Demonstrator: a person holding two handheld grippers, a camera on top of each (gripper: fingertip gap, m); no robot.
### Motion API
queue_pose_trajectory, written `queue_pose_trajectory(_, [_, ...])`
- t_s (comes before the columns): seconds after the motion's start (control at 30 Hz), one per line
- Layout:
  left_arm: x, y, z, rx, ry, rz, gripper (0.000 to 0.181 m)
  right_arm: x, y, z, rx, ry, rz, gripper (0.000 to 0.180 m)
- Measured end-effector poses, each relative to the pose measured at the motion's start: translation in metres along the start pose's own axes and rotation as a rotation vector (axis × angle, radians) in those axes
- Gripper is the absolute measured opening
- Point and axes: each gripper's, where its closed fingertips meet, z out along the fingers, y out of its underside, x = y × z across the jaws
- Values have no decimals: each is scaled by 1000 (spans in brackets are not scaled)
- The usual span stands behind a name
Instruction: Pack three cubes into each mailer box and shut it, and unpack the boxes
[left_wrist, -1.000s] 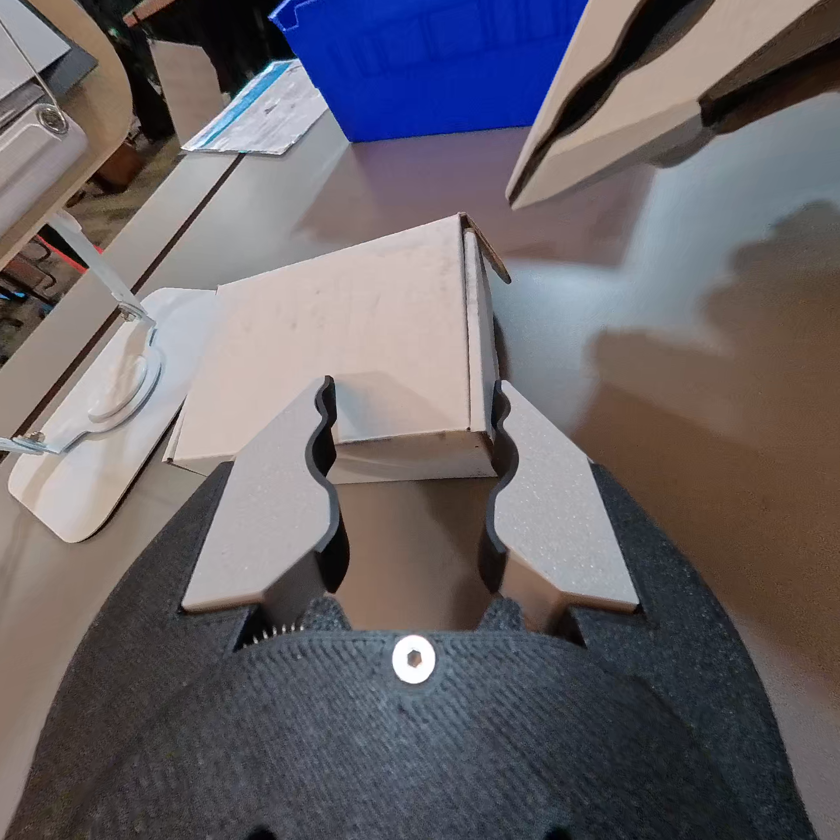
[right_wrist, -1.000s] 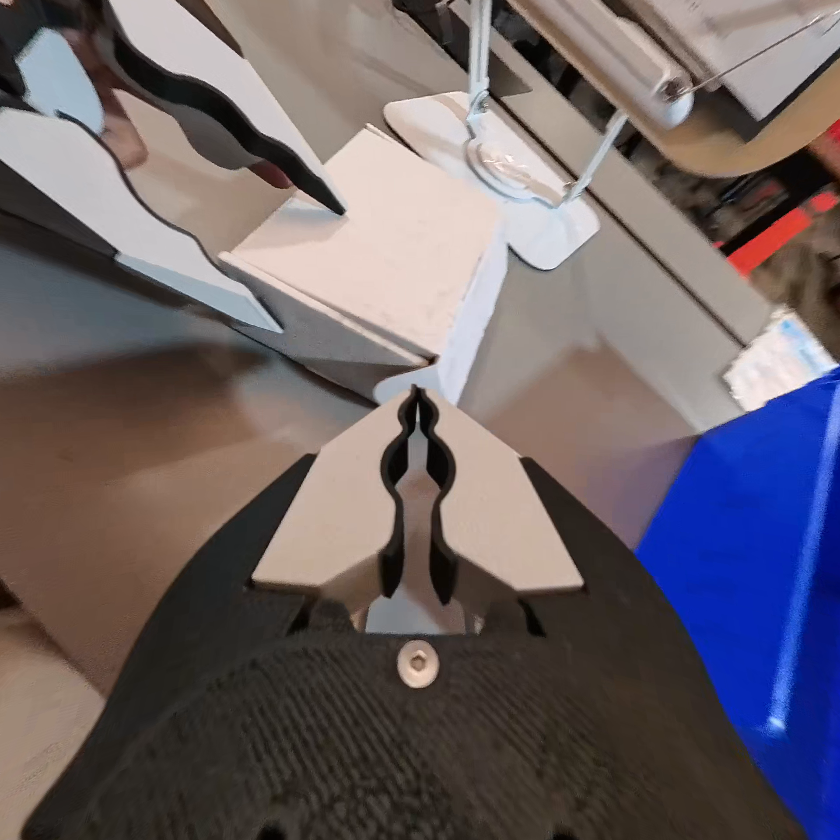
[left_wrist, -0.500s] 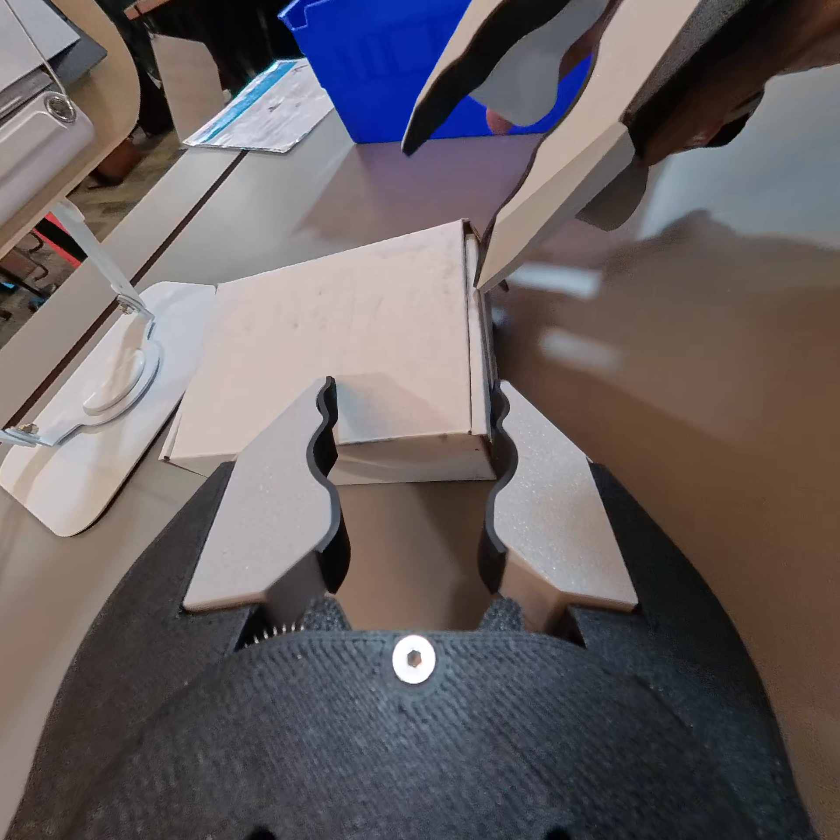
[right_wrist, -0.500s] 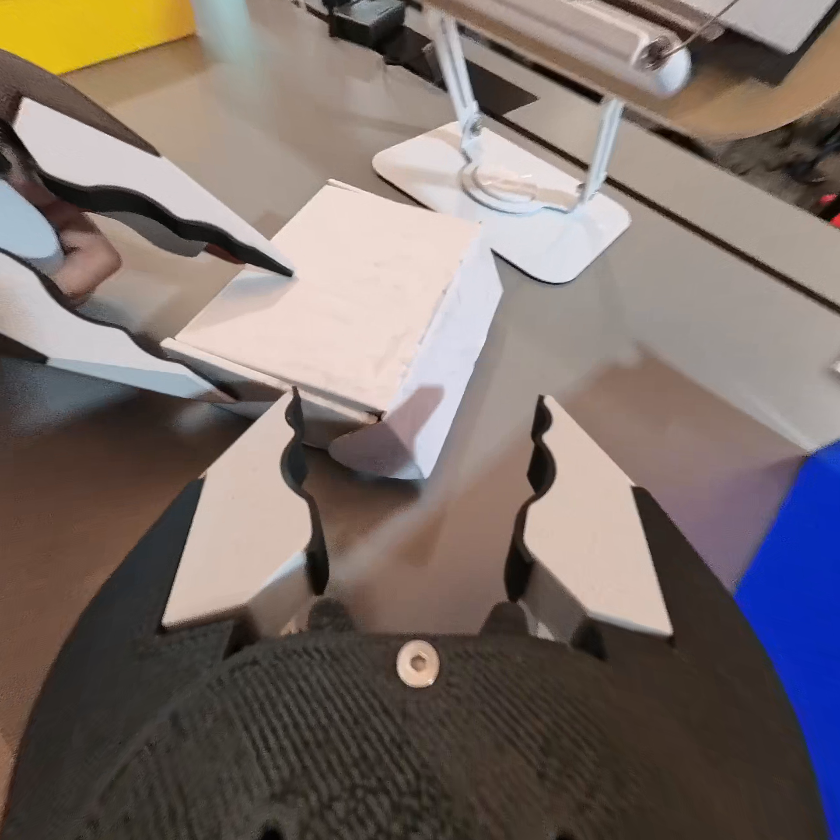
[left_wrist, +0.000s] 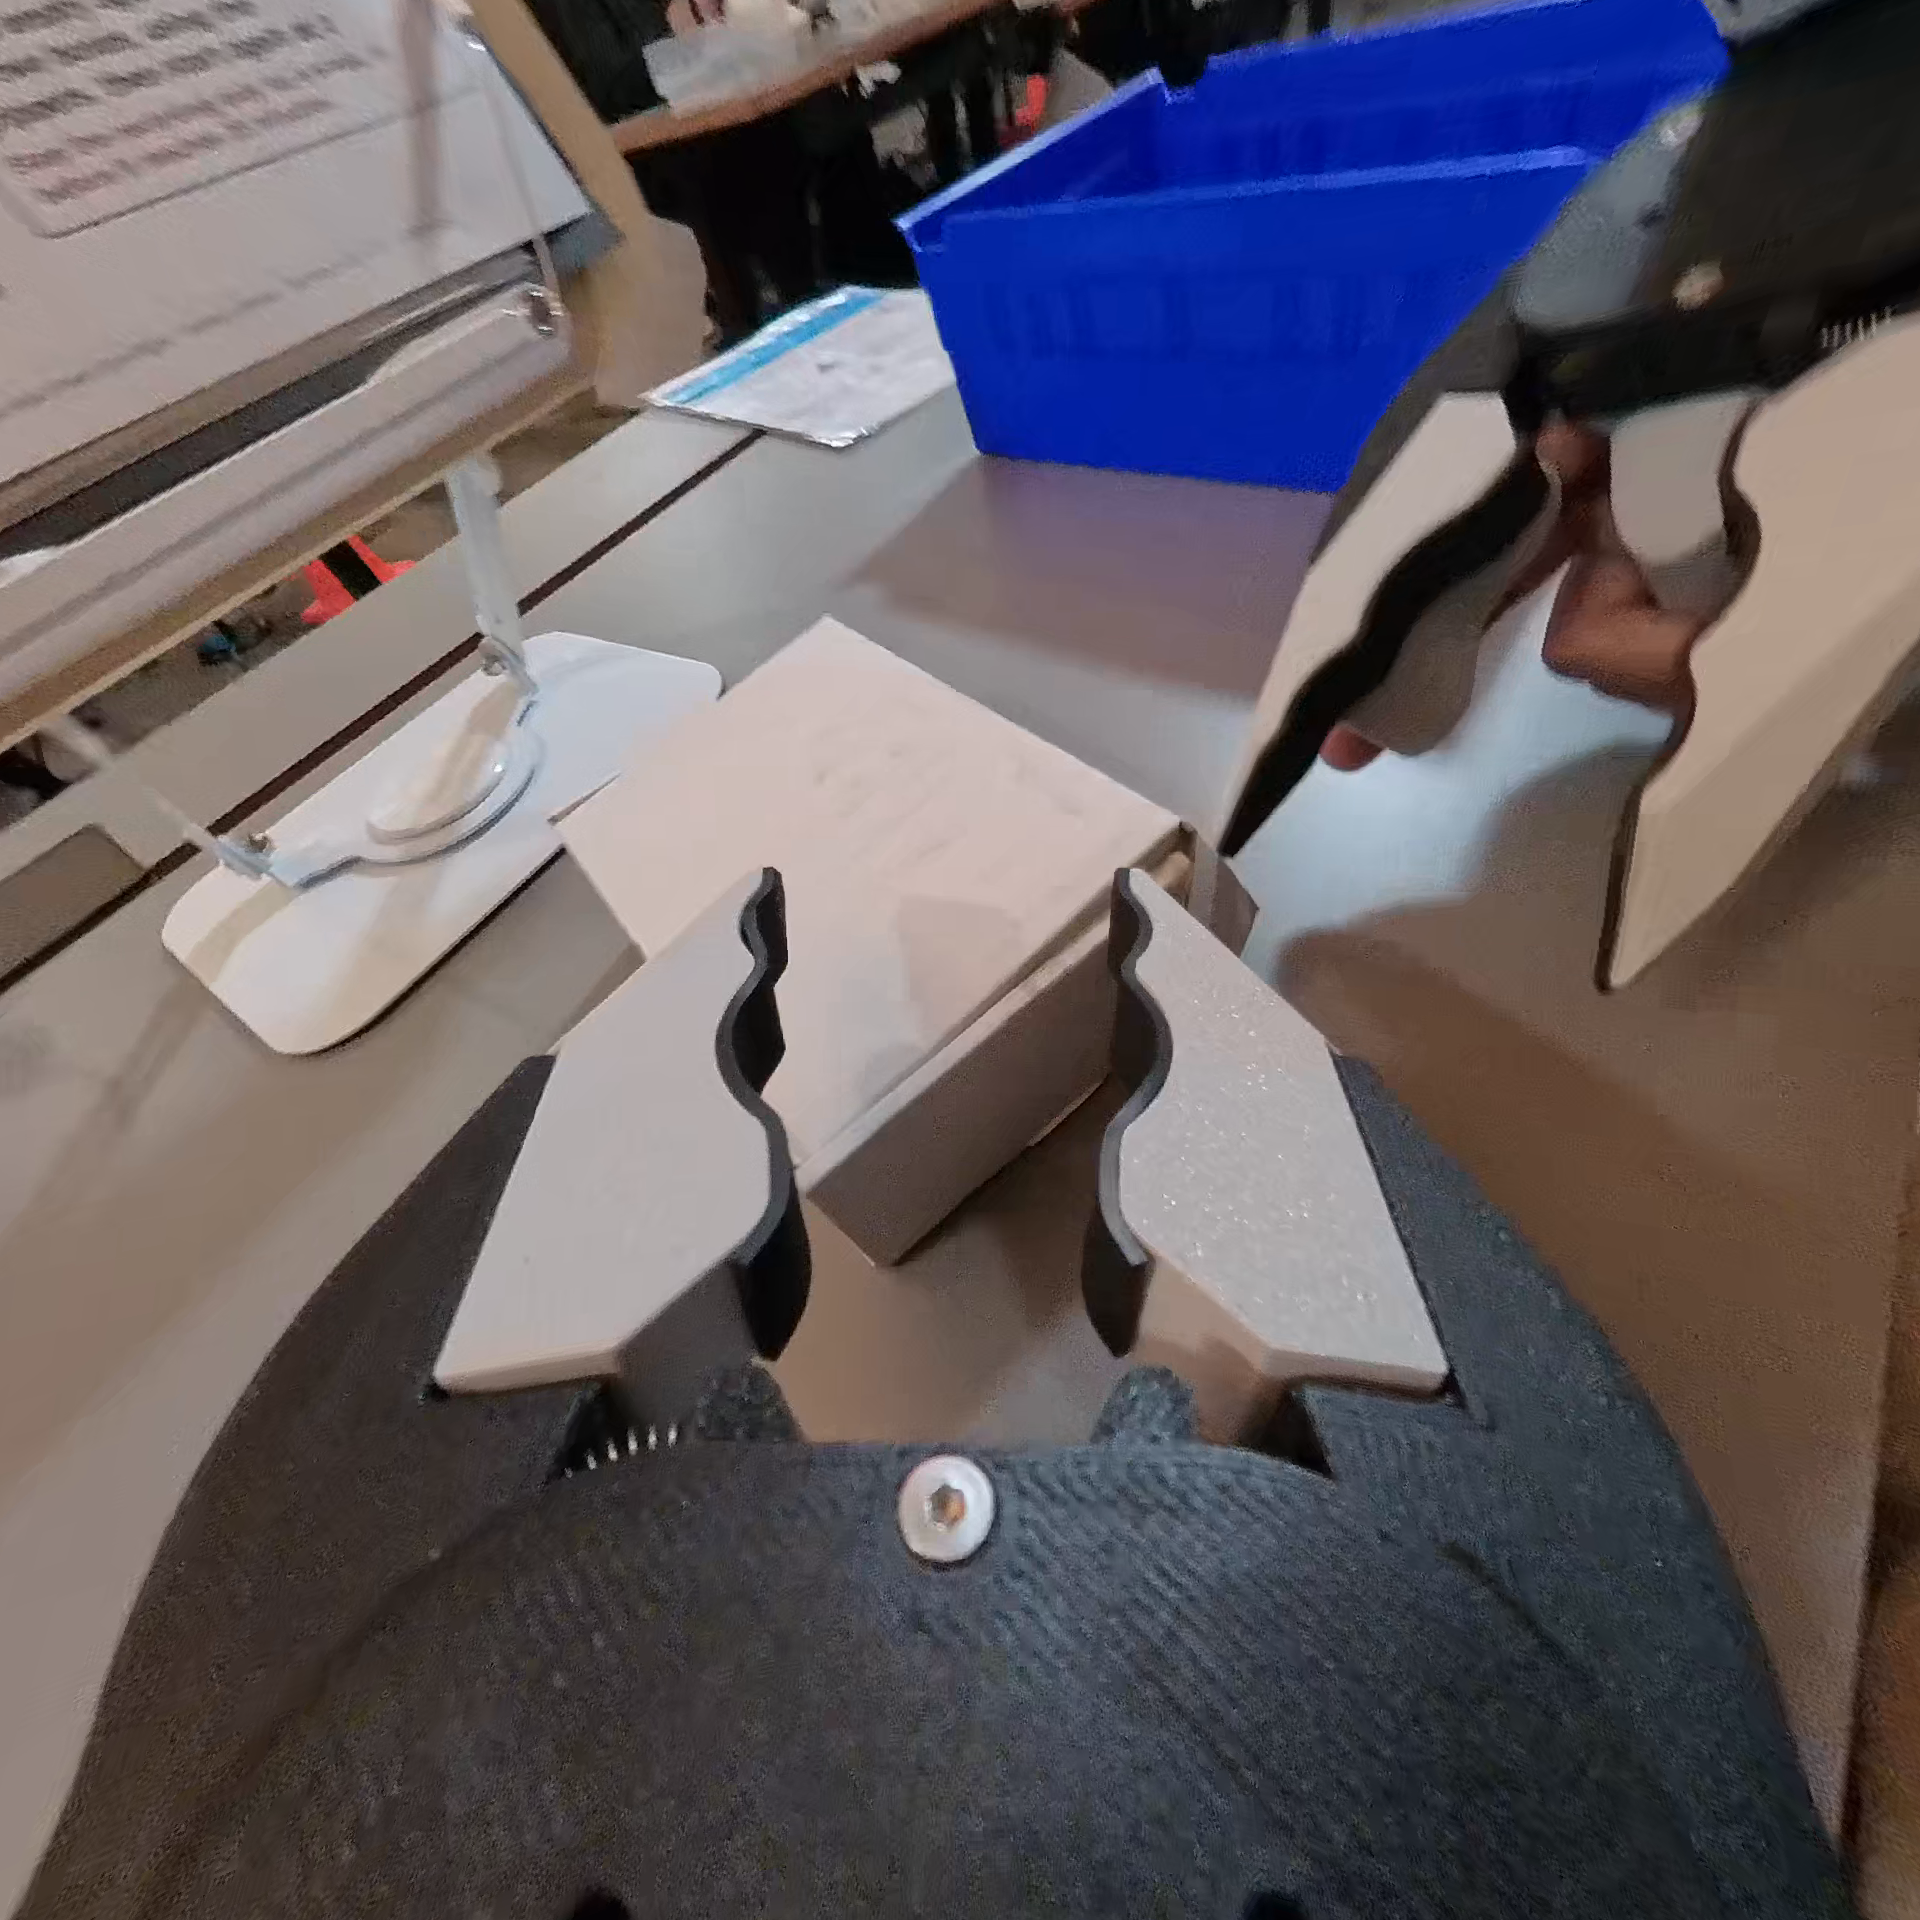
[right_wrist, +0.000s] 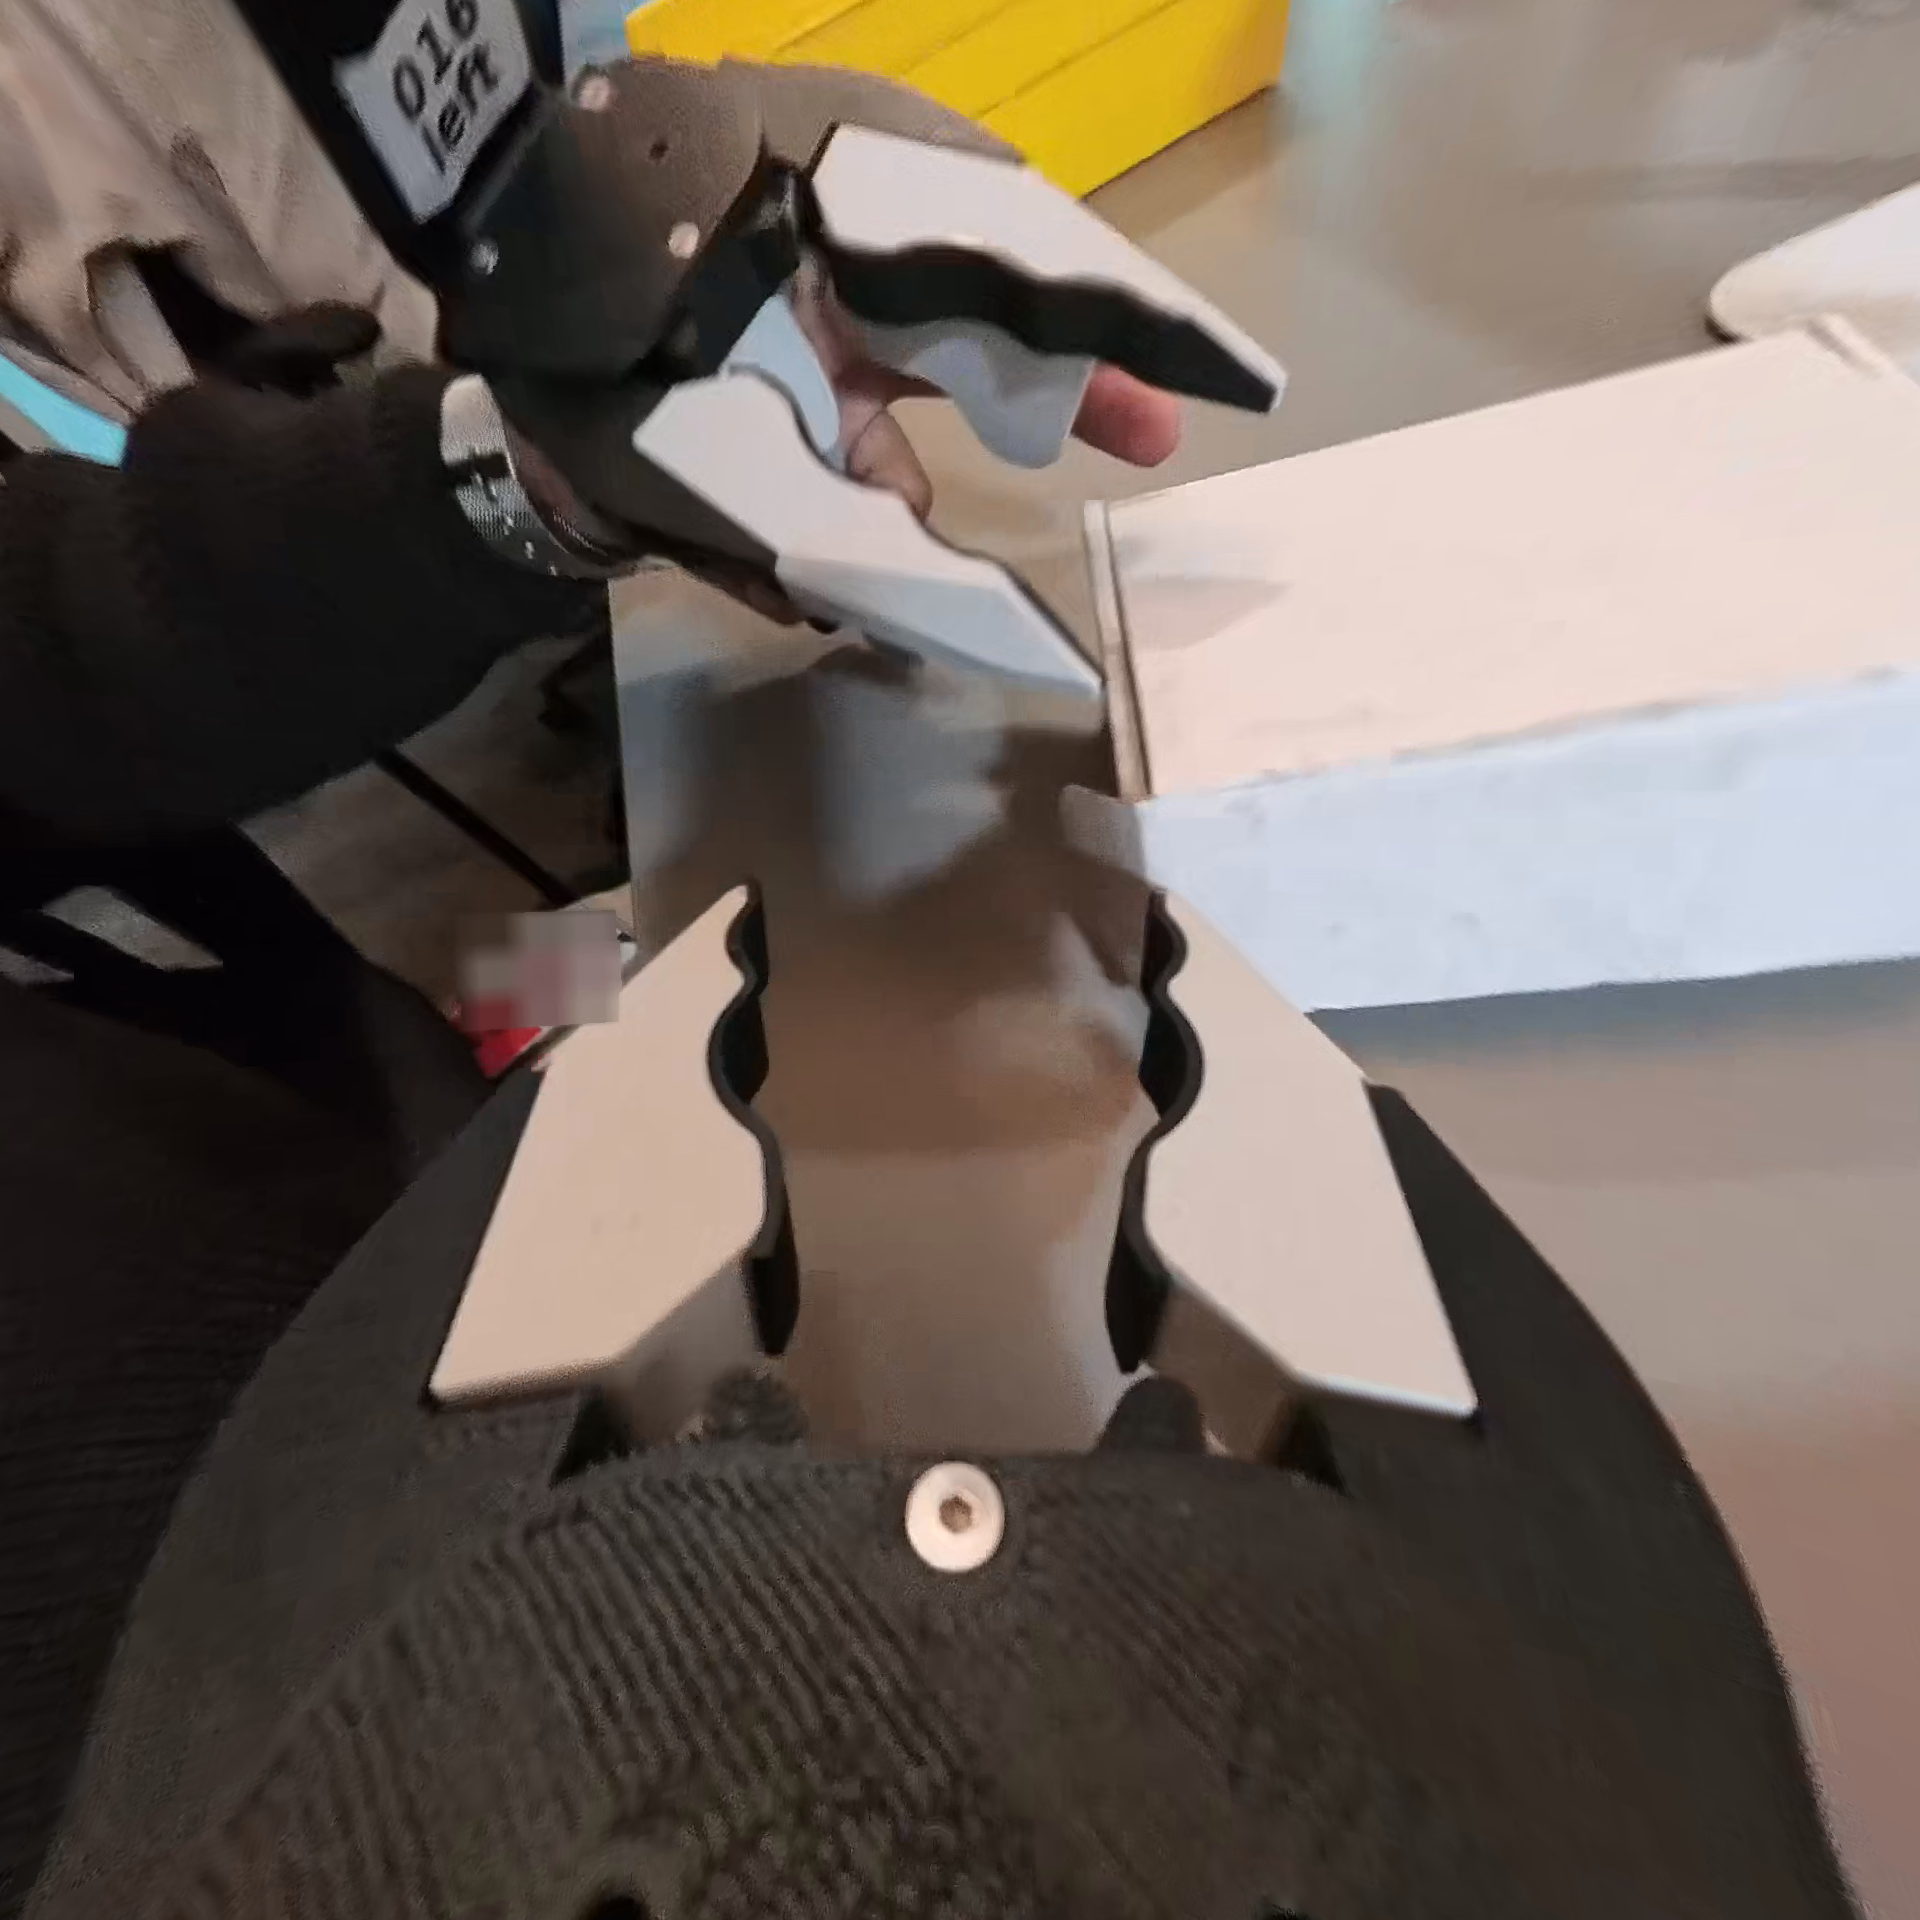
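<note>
Mailer box (left_wrist: 894, 831) lies shut on the tabletop (left_wrist: 1558, 1195); left claw (left_wrist: 945, 997) gapes over its near corner, right claw (right_wrist: 951, 1018) gapes empty beside it, likely readying to reopen.

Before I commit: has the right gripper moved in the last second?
Yes. Against the mailer box, the right gripper has come down from above it to beside its flap corner, jaws now open.
</note>
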Motion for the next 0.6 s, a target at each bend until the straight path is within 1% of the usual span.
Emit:
queue_pose_trajectory(0.07, [-8, -2, -9, 22, -9, -80, 62, 3, -6, 1, 14, 41, -49, 69])
queue_pose_trajectory(0.13, [-15, -2, -18, 42, -26, -158, 62, 19, -22, -7, 103, 115, -46, 73])
queue_pose_trajectory(0.17, [-19, 0, -21, 41, -44, -193, 62, 34, -34, -15, 173, 176, -21, 76])
queue_pose_trajectory(0.23, [-28, 11, -24, -18, -107, -250, 60, 67, -59, -32, 332, 290, 70, 81])
queue_pose_trajectory(0.3, [-30, 21, -23, -87, -150, -294, 57, 94, -75, -43, 443, 344, 160, 81])
queue_pose_trajectory(0.33, [-27, 26, -22, -117, -158, -318, 57, 106, -78, -44, 466, 361, 187, 82])
queue_pose_trajectory(0.4, [-17, 33, -19, -161, -153, -346, 60, 129, -77, -41, 460, 393, 209, 85])
queue_pose_trajectory(0.47, [-4, 42, -17, -214, -129, -312, 62, 145, -73, -30, 414, 393, 220, 88])
queue_pose_trajectory(0.53, [2, 47, -15, -250, -116, -243, 66, 153, -65, -15, 347, 354, 247, 96])
queue_pose_trajectory(0.6, [5, 51, -13, -269, -108, -239, 68, 154, -59, -3, 294, 300, 270, 101])
